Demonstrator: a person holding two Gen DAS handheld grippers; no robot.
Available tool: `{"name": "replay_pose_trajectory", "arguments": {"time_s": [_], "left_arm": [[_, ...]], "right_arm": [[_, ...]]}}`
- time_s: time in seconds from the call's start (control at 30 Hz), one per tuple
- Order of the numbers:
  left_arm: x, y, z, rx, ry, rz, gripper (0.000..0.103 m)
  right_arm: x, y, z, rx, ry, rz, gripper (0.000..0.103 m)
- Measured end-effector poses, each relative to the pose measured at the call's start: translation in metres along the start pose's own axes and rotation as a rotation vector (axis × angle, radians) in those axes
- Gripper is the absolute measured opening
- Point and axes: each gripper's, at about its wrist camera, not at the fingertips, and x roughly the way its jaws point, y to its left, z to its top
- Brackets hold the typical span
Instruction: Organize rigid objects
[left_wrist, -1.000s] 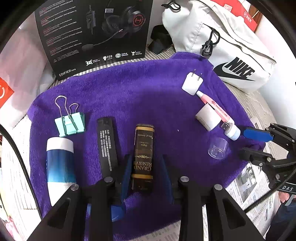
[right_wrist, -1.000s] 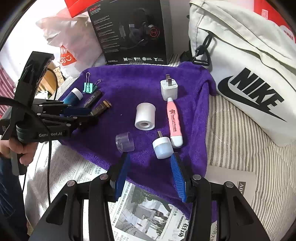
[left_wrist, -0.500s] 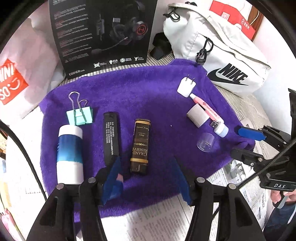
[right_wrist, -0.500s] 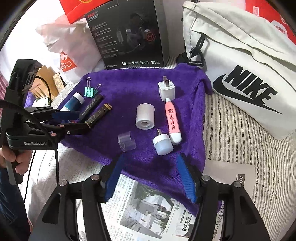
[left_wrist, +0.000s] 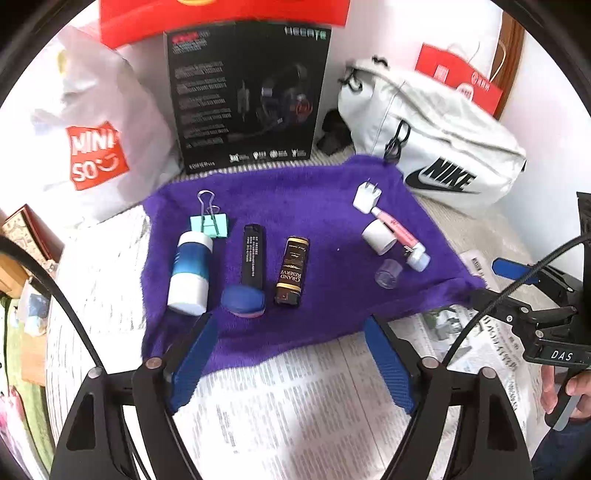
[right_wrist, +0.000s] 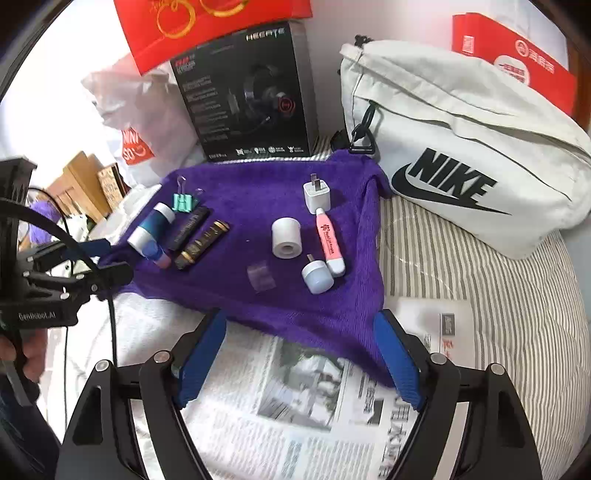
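A: What surface does the scene sit on?

B: A purple towel (left_wrist: 295, 192) spread over newspaper (left_wrist: 295, 406) and striped bedding (right_wrist: 461, 266). Behind the towel a black headset box (left_wrist: 247, 96) stands upright, with a white Miniso bag (left_wrist: 99, 122) to its left and a white Nike bag (right_wrist: 461, 147) at the towel's right corner. Red packaging sits above the box.

A: What lies on the towel?

B: At its left side, a mint binder clip (left_wrist: 209, 225), then a blue-and-white bottle (left_wrist: 190, 271), a black lighter (left_wrist: 253, 260) and a brown lighter (left_wrist: 292, 271) side by side, lengthwise. A small blue-and-pink oval piece (left_wrist: 243, 301) sits at the black lighter's near end. At the towel's right side lie a white plug (right_wrist: 317, 195), a pink pen (right_wrist: 330, 242), a white tape roll (right_wrist: 286, 236), a small white night light (right_wrist: 317, 277) and a clear cap (right_wrist: 261, 275).

A: And the tongs?

B: The left gripper (left_wrist: 291, 363) hangs over the towel's near edge, its jaws spreading with nothing between them; the brown lighter lies just beyond its tips, apart from the pads. The right gripper (right_wrist: 301, 362) hovers over the towel's near right edge and the newspaper, jaws likewise widening and empty; the night light and clear cap lie ahead of it, untouched. A hand (right_wrist: 26, 354) holds the left tool's handle.
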Motion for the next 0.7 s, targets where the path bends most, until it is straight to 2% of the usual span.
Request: {"name": "replay_pose_trajectory", "arguments": {"time_s": [0.07,0.23,0.43,0.6,0.7], "left_arm": [[-0.011,-0.003,-0.005,-0.006,-0.028,0.006,0.089],[-0.034,-0.013,-0.019,-0.005,-0.069,0.038,0.093],[-0.06,-0.014,-0.032,-0.088,-0.097,0.005,0.094],[-0.08,-0.02,-0.037,-0.068,-0.128,0.073,0.094],[-0.089,-0.019,-0.041,-0.083,-0.132,0.08,0.094]], "right_arm": [[-0.013,0.003,-0.003,0.006,-0.018,-0.013,0.09],[-0.041,0.015,-0.008,-0.004,-0.054,-0.052,0.102],[-0.066,0.027,-0.016,0.007,-0.083,-0.113,0.103],[-0.081,0.034,-0.021,0.001,-0.088,-0.16,0.103],[-0.089,0.04,-0.025,-0.006,-0.083,-0.174,0.103]]}}
